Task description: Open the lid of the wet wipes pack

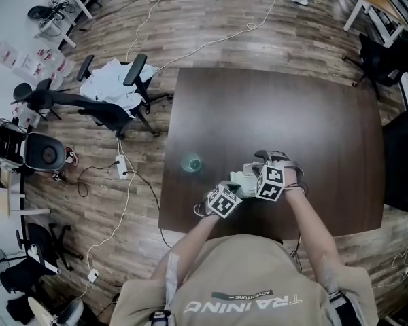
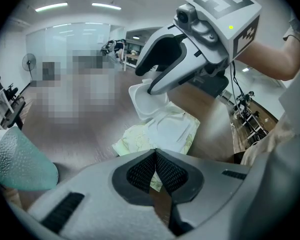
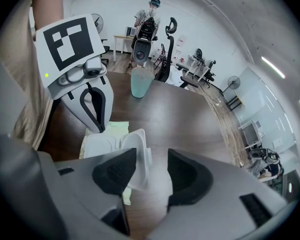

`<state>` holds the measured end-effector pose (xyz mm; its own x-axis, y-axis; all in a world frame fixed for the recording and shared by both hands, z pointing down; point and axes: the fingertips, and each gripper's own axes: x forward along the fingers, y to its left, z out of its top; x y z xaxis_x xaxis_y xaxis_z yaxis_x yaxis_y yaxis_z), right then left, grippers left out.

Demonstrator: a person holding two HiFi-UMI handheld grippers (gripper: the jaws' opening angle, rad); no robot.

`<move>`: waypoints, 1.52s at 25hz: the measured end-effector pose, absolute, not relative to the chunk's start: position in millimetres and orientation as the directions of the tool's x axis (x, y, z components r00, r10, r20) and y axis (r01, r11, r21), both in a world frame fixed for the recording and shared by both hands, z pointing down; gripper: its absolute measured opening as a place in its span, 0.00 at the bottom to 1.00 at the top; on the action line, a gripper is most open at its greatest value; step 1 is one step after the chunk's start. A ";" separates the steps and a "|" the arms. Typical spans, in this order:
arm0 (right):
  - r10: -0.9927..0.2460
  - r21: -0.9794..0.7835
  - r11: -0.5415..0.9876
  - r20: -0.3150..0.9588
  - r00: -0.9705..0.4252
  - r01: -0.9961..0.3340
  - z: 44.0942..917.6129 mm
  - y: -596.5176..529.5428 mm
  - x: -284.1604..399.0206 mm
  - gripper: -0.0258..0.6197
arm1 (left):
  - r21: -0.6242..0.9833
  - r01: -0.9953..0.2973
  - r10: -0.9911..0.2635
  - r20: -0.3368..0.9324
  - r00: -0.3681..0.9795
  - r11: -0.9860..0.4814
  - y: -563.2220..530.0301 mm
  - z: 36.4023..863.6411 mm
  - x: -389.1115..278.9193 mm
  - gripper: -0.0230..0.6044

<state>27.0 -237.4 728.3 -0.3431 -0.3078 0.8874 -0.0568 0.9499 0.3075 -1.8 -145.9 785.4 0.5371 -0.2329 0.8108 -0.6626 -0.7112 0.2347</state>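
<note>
The wet wipes pack (image 1: pixel 242 180), pale green with a white plastic top, lies near the front edge of the dark table (image 1: pixel 313 128). Its white lid (image 3: pixel 134 156) stands raised off the pack (image 3: pixel 105 144). My right gripper (image 3: pixel 152 160) is open, with the raised lid between its jaws, close to the left one. In the left gripper view the lid (image 2: pixel 142 100) sits right at the right gripper's fingers (image 2: pixel 165 81). My left gripper (image 2: pixel 155 156) is shut, its tips on the near edge of the pack (image 2: pixel 162 131).
A translucent green cup (image 1: pixel 191 163) stands on the table left of the pack, also seen as the cup (image 3: pixel 141 81) in the right gripper view. Office chairs (image 1: pixel 115 90) and cables lie on the floor to the left. A person (image 3: pixel 149 14) stands far off.
</note>
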 end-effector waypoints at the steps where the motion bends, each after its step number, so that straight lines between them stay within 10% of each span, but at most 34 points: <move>1: -0.306 0.305 0.950 0.888 -0.344 -0.058 729.4 -237.8 26.6 0.35 | 0.239 -0.661 -0.226 0.813 0.537 -0.711 -145.6 785.5 -2.0 0.05; 28: -0.225 0.204 0.974 0.908 -0.354 -0.098 775.3 -239.3 31.9 0.35 | 0.277 -0.659 -0.180 0.824 0.537 -0.700 -145.4 787.4 -1.0 0.05; 38: -0.210 0.174 0.976 0.907 -0.365 -0.131 786.8 -228.6 27.2 0.11 | 0.287 -0.662 -0.180 0.820 0.544 -0.692 -148.3 787.6 -6.5 0.05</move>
<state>27.2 -228.6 786.8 -0.3647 -0.2102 0.9071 -0.1310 0.9761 0.1735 -6.5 -148.3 787.6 0.5441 -0.1800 0.8195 -0.6618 -0.6924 0.2873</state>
